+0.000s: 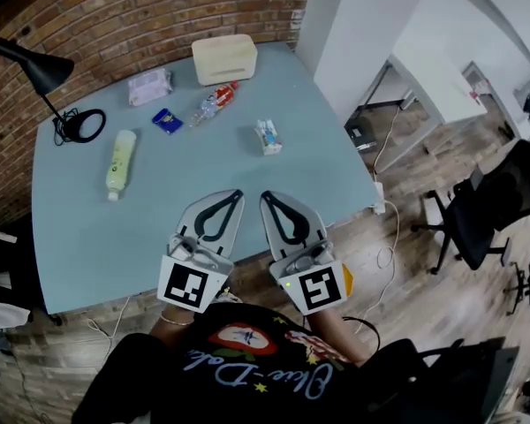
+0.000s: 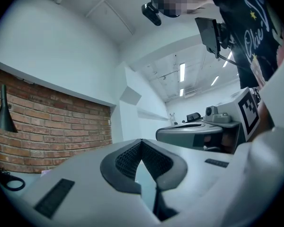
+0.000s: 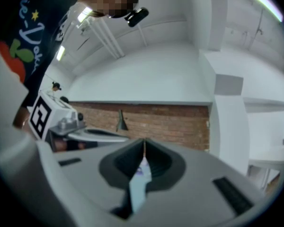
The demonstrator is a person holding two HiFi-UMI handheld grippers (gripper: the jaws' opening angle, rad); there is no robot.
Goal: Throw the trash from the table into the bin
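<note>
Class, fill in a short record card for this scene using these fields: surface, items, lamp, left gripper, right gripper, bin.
surface: blue-grey table against a brick wall
items: cream box, pink packet, blue packet, crushed plastic bottle, small carton, yellow bottle lying down
lamp: black desk lamp, far left corner
left gripper: shut, holding nothing
right gripper: shut, holding nothing
bin: not in view
</note>
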